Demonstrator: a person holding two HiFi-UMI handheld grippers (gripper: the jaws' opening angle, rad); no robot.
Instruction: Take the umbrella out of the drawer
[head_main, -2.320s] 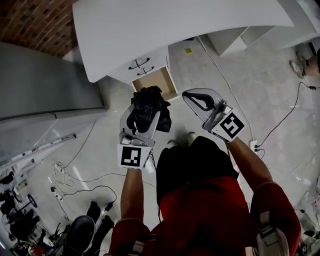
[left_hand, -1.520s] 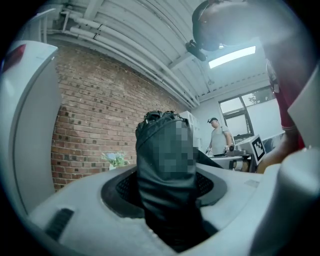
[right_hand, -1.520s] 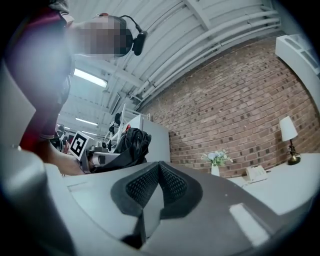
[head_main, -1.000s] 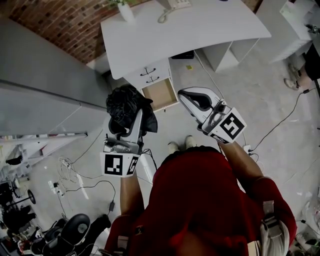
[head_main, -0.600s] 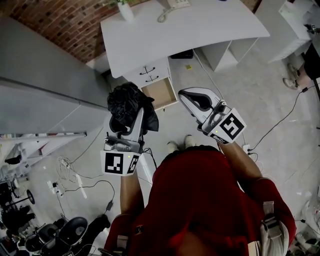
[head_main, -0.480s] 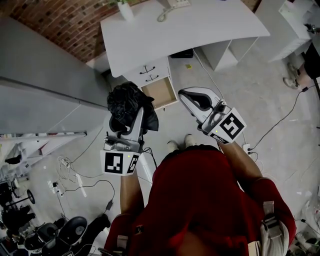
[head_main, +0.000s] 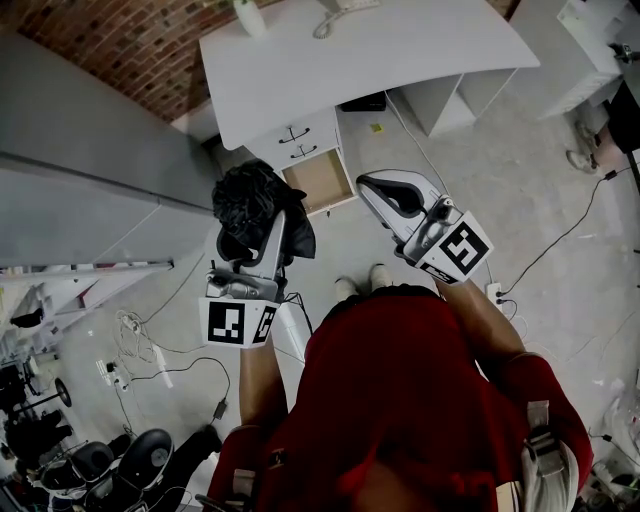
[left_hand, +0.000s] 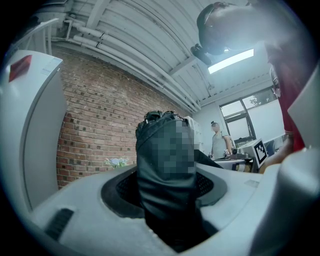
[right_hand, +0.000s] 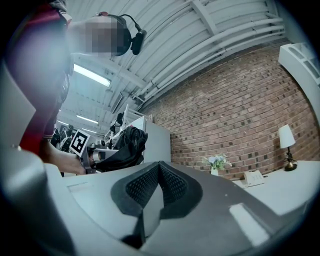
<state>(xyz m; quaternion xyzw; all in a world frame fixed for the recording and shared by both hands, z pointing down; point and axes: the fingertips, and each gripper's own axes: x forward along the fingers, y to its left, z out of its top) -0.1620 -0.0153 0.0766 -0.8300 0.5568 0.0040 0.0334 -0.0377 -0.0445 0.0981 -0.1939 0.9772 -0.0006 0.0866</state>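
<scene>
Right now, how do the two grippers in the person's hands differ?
The left gripper has its jaws clamped on a bunched black umbrella; the right gripper has its jaws shut on nothing. The left jaws stand apart around the fabric; the right jaws meet. Both are pale grey with a square-marker cube.

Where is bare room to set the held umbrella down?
The desk top is bare from the vase and phone at its far edge to its near edge. The open drawer looks empty too. The floor at lower left is crowded with cables.
</scene>
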